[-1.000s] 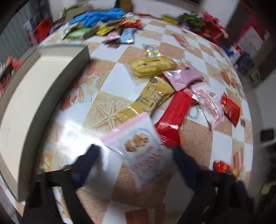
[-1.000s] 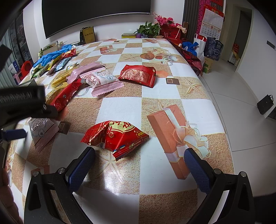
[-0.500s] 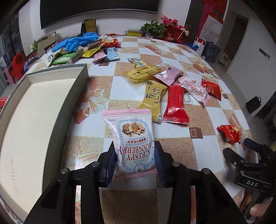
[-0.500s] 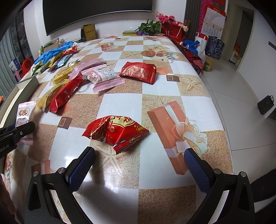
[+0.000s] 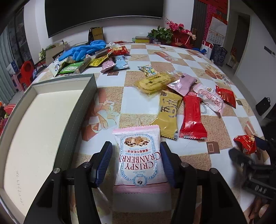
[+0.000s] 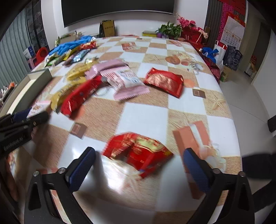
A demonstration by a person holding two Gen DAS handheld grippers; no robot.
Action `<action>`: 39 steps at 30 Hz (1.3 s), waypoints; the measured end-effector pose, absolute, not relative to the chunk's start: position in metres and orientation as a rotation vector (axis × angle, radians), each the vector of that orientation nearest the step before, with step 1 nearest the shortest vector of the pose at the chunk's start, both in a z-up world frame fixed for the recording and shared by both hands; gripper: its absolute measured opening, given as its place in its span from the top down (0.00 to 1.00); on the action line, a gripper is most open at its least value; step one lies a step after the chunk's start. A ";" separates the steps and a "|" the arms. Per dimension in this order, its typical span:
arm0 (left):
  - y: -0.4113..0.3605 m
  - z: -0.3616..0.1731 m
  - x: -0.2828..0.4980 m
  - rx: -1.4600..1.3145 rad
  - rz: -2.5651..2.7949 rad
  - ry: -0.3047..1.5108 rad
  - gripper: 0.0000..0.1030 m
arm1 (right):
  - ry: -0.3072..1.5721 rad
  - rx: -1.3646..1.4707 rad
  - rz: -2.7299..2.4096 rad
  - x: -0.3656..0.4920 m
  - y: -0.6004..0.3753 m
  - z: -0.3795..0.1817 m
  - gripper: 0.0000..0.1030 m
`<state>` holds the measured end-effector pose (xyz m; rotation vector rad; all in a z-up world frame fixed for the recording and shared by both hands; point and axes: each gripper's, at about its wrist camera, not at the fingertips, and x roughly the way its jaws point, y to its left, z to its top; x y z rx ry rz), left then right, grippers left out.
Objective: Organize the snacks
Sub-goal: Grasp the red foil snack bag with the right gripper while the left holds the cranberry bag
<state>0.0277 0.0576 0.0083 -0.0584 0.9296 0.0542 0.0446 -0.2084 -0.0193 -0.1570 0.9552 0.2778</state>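
Left gripper [image 5: 136, 162] straddles the cranberry pack [image 5: 139, 160], jaws opening; right pad looks to be at the pack's edge, left pad [image 5: 101, 165] stands clear with a gap, so no clamp. Pack lies flat on the checkered table [image 5: 131, 96], just right of the tray [image 5: 39, 124], near its long wall. Tray is shallow, grey rim, cream floor, nothing seen inside. Right gripper [image 6: 136, 168] hangs over the crumpled red bag [image 6: 138, 155], jaws wide but closing, bag between them, pads not touching it; view is motion-blurred. In the left view that red bag [image 5: 245, 143] sits at the right edge by the other gripper's blurred fingers. Just past the cranberry pack: gold pack [image 5: 168, 114] and long red pack [image 5: 192, 117] side by side, lying pointing away. Beyond those, a pink-white pack [image 5: 210, 100], mauve pack [image 5: 182, 84] and yellow biscuit pack [image 5: 155, 82] overlapping in a cluster; flat red pack [image 5: 226, 95] to their right, apart. In the right view that flat red pack [image 6: 164, 81] lies right of the pink-white pack [image 6: 124, 82]. Small foil candy pack [image 5: 148, 69] behind the yellow one. Far left end: pile of mixed packs, green [image 5: 70, 69], yellow, pink, light blue, with blue gloves [image 5: 84, 50] on top. Plants and red flowers [image 5: 172, 32] at the far edge; dark screen [image 5: 103, 15] on the wall.
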 end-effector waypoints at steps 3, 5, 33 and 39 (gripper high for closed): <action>0.059 0.008 0.028 -0.055 0.042 0.924 0.44 | 0.930 -0.117 0.227 0.045 -0.208 -0.015 0.35; 0.059 0.009 0.027 -0.057 0.034 0.917 0.52 | 0.930 -0.090 0.205 0.047 -0.208 -0.014 0.36; 0.058 0.012 0.021 -0.072 0.026 0.901 0.52 | 0.909 0.007 0.267 0.043 -0.216 -0.014 0.11; 0.057 0.011 0.023 -0.066 0.034 0.905 0.49 | 0.912 0.067 0.264 0.064 -0.212 -0.012 0.18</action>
